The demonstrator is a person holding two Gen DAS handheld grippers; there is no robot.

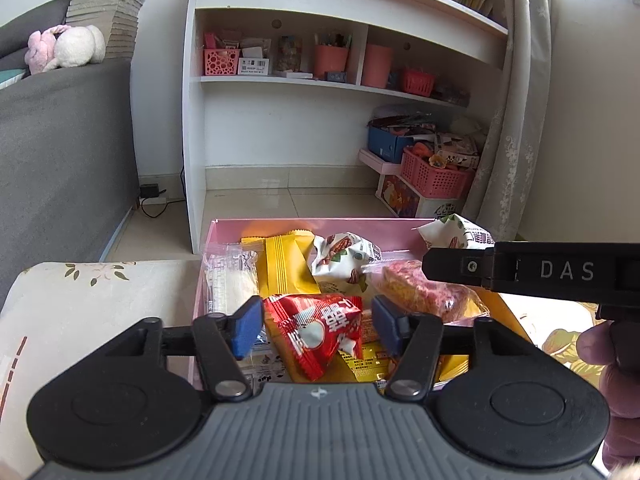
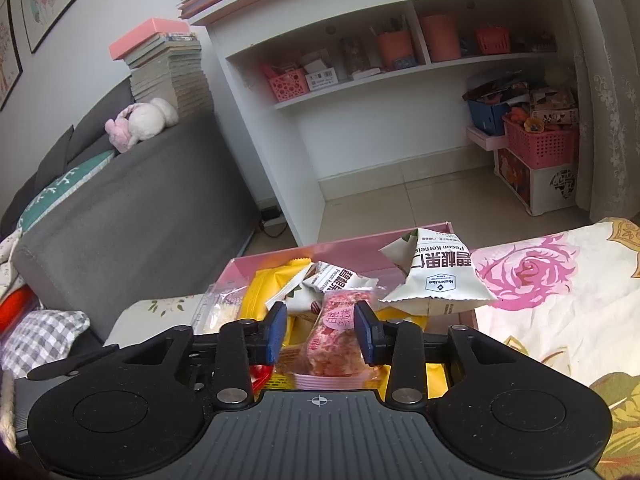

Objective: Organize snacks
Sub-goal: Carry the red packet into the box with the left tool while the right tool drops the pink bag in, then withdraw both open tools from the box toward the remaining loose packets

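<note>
A pink box (image 1: 280, 225) holds several snack packets. In the left wrist view my left gripper (image 1: 316, 326) is open, its blue pads on either side of a red triangular packet (image 1: 316, 332) without touching it. Beyond lie a yellow packet (image 1: 282, 266), a white pecan packet (image 1: 344, 258) and a clear packet with a pink-yellow cake (image 1: 420, 288). In the right wrist view my right gripper (image 2: 321, 330) stands astride the pink cake packet (image 2: 336, 340), pads close to its sides. A white pecan packet (image 2: 436, 276) rests on the box's far right edge.
The box sits on a flowered cloth (image 2: 560, 280). A grey sofa (image 1: 60, 160) is to the left and a white shelf unit (image 1: 320, 80) stands behind. Pink baskets and boxes (image 1: 436, 176) stand on the floor at the right.
</note>
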